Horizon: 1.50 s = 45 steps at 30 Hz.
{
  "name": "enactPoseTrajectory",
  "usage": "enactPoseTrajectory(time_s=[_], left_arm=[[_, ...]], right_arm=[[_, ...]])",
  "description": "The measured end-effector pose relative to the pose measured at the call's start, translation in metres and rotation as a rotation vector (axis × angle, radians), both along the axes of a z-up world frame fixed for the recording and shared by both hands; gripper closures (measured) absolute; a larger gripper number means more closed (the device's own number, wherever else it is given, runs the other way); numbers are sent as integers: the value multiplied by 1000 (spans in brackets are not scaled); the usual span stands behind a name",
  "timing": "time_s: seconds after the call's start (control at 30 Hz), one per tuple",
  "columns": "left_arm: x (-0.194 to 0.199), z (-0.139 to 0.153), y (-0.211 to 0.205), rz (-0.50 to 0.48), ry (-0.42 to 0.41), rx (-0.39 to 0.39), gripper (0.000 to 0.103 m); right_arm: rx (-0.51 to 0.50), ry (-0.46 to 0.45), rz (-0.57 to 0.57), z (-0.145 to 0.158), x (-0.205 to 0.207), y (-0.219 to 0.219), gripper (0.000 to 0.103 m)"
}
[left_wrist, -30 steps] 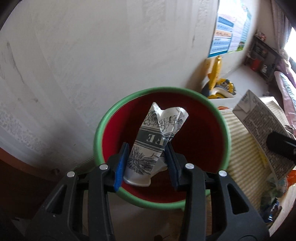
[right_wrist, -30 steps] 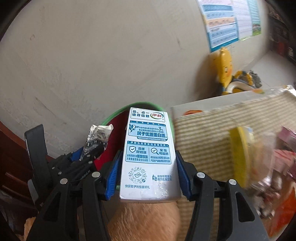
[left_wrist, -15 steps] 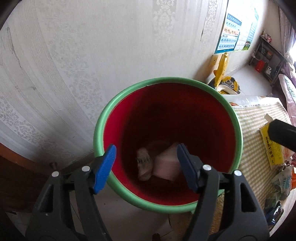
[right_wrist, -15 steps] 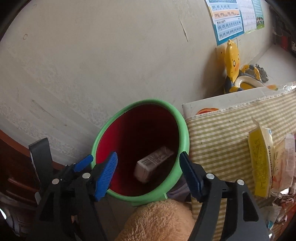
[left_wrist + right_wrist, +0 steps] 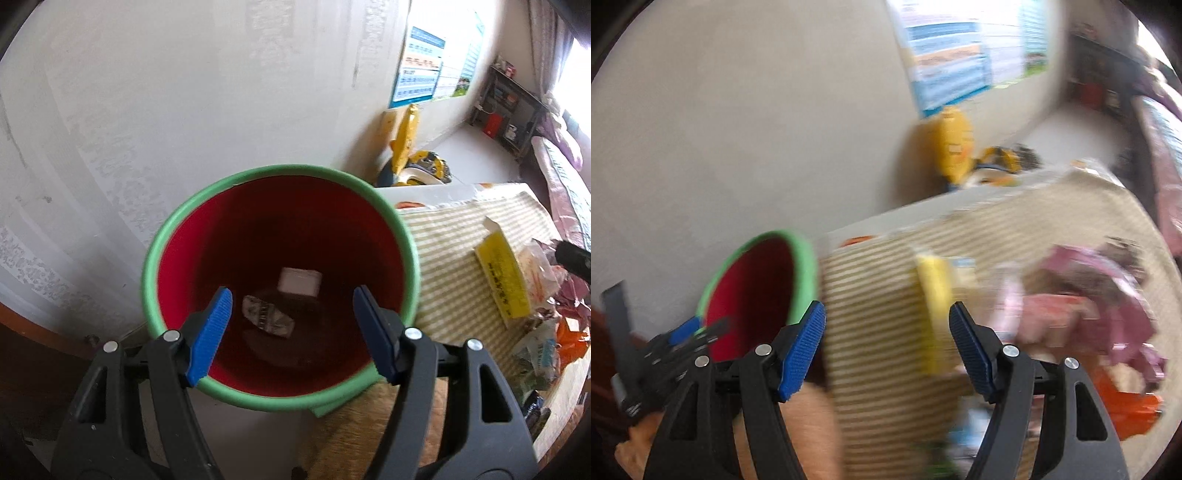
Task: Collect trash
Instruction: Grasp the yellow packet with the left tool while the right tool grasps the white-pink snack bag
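Beside the bin (image 5: 159, 254), wrappers (image 5: 535, 280) litter the tablecloth (image 5: 447, 236)

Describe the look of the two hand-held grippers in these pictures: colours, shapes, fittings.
Both look alike. The left hand-held gripper has two black plastic arms with triangular cut-outs, silver rivets at the joints, and ribbed blue pads on the fingers. The right hand-held gripper shows the same black frame, silver rivets and ribbed blue pads. No cables, markings or sleeves are visible.
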<state>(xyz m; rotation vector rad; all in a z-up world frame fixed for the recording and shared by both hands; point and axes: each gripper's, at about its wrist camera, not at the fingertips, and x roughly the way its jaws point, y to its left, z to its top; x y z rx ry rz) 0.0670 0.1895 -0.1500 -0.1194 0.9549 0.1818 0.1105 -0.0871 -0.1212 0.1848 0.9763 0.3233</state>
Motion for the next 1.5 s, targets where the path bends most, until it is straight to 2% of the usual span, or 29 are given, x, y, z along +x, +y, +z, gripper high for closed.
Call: enactPoseTrajectory(time_s=[0.17,0.3,0.37,0.4,0.5,0.73,0.93,1.07,1.23,1.43,1.47,1.5], left_arm=[[-1,4,-28,-69,-3,5,38],[-2,9,-39,-88,-10,13,38],[-2,11,-44,-92,-9,15,38],[-2,11,-47,-96,-7,17,38],[0,11,-58,-117,-2,25,38],[14,11,-94,-173,6,8,38],[44,2,-149,-246,39,-72,38],[66,-13,-184,-257,94,-132,38],[87,-34,-217,-265,159,-89,38],[97,-54,-232,-269,214,-39,38],[97,-56,-234,-272,217,-33,39],[97,-58,-237,-278,222,-31,46]], right_arm=[[11,74,-67,-23,24,-29,36],[21,152,-52,-52,33,-34,47],[19,188,-39,-64,33,-34,57],[26,205,-36,-70,28,-33,68],[59,197,-58,-75,20,-43,75],[152,76,-79,-33,-18,-75,75],[110,-10,-125,-10,-56,-105,75],[142,-20,-163,-7,-62,-123,75],[169,-21,-197,-10,-67,-136,75],[199,-32,-203,-8,-79,-150,75],[210,-33,-201,-8,-80,-152,75],[215,-34,-201,-8,-81,-153,75]])
